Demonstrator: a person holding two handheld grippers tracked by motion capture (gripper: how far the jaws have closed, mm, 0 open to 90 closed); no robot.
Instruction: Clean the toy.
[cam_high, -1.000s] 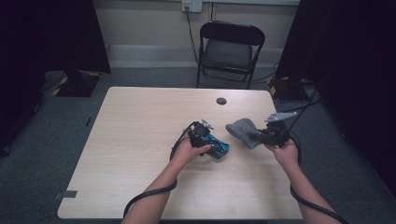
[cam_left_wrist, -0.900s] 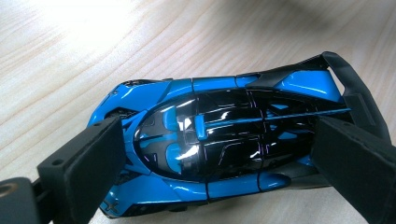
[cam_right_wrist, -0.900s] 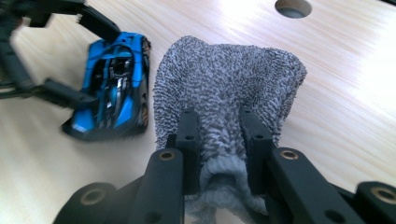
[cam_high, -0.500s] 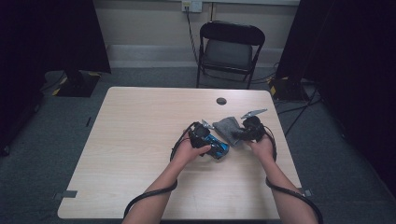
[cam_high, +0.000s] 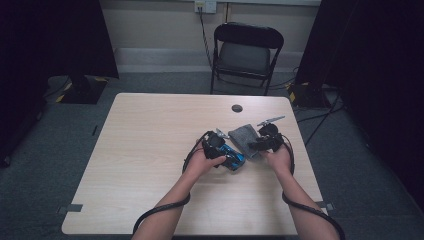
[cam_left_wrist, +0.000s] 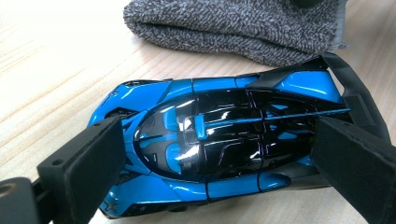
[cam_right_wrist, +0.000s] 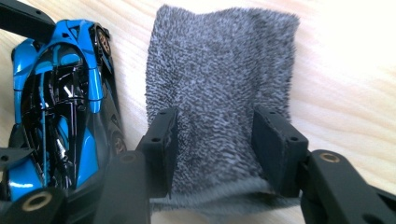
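A blue and black toy car (cam_left_wrist: 219, 140) rests on the wooden table (cam_high: 150, 150), near its right-hand middle. My left gripper (cam_left_wrist: 217, 158) is shut on the car, one pad at its nose and the other at its tail. A folded grey cloth (cam_right_wrist: 219, 70) lies flat on the table right beside the car (cam_right_wrist: 60, 107). My right gripper (cam_right_wrist: 215, 135) stands over the near end of the cloth with its jaws apart. They have just been opening, and the cloth lies loose between them. In the high view the cloth (cam_high: 243, 136) sits between the two hands.
A small black round disc (cam_high: 237, 108) lies on the table behind the hands. A black folding chair (cam_high: 247, 50) stands past the far edge. Cables trail from both grippers toward the front edge. Bare tabletop spreads to the left.
The right hand has carried the grey cloth leftward and down, laying it beside the car. Its jaws have gone from shut on the cloth to apart. The left hand stayed put.
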